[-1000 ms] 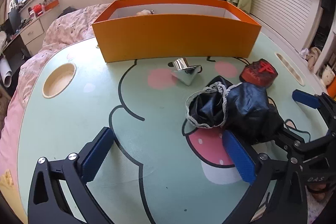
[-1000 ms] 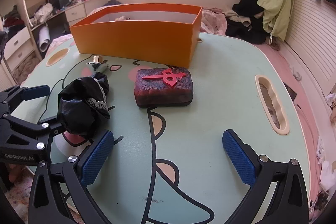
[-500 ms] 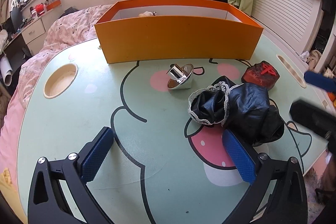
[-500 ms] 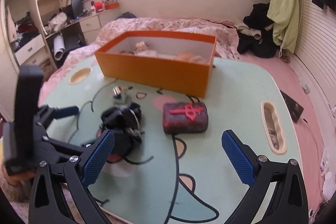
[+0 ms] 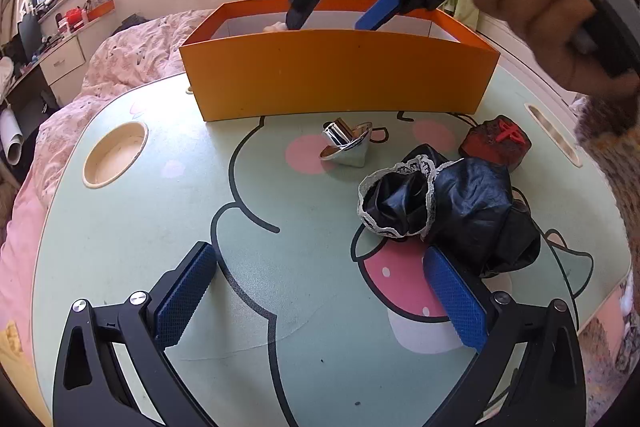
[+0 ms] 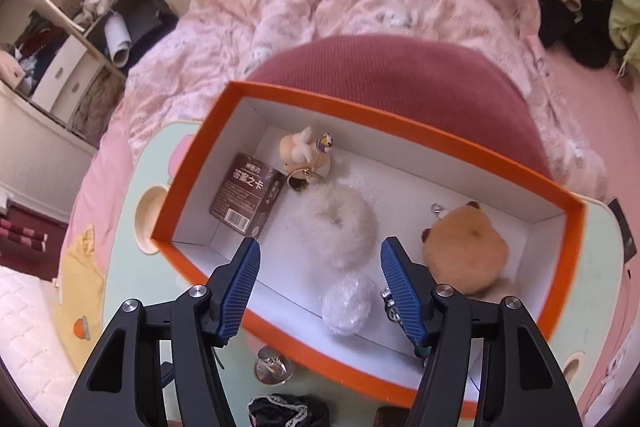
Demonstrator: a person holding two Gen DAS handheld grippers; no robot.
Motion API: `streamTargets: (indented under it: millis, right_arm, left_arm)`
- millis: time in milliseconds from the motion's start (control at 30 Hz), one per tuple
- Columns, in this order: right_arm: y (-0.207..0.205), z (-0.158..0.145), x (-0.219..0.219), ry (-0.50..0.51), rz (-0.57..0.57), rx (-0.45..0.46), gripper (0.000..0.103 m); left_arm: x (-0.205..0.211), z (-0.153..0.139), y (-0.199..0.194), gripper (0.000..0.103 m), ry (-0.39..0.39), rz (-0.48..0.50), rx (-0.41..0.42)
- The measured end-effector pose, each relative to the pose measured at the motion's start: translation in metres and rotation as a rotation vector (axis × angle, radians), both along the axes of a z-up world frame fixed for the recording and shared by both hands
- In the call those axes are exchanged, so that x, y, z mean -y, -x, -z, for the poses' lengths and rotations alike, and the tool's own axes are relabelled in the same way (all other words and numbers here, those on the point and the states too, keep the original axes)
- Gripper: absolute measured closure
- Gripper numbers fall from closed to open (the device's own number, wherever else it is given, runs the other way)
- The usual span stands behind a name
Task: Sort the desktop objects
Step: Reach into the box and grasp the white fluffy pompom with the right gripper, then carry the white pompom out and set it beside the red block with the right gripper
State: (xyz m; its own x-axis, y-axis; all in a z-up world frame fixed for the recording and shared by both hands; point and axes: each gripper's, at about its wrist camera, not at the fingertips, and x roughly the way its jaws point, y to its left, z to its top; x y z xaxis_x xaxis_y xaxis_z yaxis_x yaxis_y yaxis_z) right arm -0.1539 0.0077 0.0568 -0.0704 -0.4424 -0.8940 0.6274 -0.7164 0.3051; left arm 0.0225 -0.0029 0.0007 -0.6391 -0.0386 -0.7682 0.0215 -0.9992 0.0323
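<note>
Right wrist view: we see right gripper (image 6: 320, 279) at frame centre over orange box (image 6: 400, 135), jaws closing, nothing between; left gripper (image 5: 320, 291) released, empty.

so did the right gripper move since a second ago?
Yes. The right gripper left the table's near right edge and now hangs over the orange box, jaws closing, empty.

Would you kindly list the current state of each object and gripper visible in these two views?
orange box: open-topped, partly filled.
white fluffy ball: lying inside the box.
brown plush: lying inside the box.
silver cup: tipped on its side on the table.
black pouch: crumpled on the table, mouth open.
red case: closed, on the table.
left gripper: open, empty.
right gripper: above the box, closing, nothing between its fingers.
</note>
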Motion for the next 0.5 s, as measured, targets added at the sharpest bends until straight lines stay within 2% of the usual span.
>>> streamTargets:
  millis: [133,200,233,333,500]
  right_arm:
    - [0.009,0.018,0.020,-0.082,0.008,-0.017,0.047]
    - [0.011,0.026,0.030,-0.143,-0.005,-0.023,0.065]
    - [0.012,0.029,0.030,-0.166,-0.003,-0.026,0.071]
    - [0.007,0.020,0.025,-0.156,0.013,-0.079,0.073]
    - [-0.009,-0.020,-0.010,-0.040,0.038,-0.149,0.073]
  left_arm:
    - [0.000,0.000,0.000,0.000,0.000,-0.001,0.000]
    - [0.000,0.000,0.000,0.000,0.000,-0.002,0.000]
    - [0.000,0.000,0.000,0.000,-0.001,-0.002,0.001]
    - [-0.001,0.000,0.002,0.000,-0.002,0.000,0.000]
    - [-0.002,0.000,0.002,0.000,0.000,-0.001,0.000]
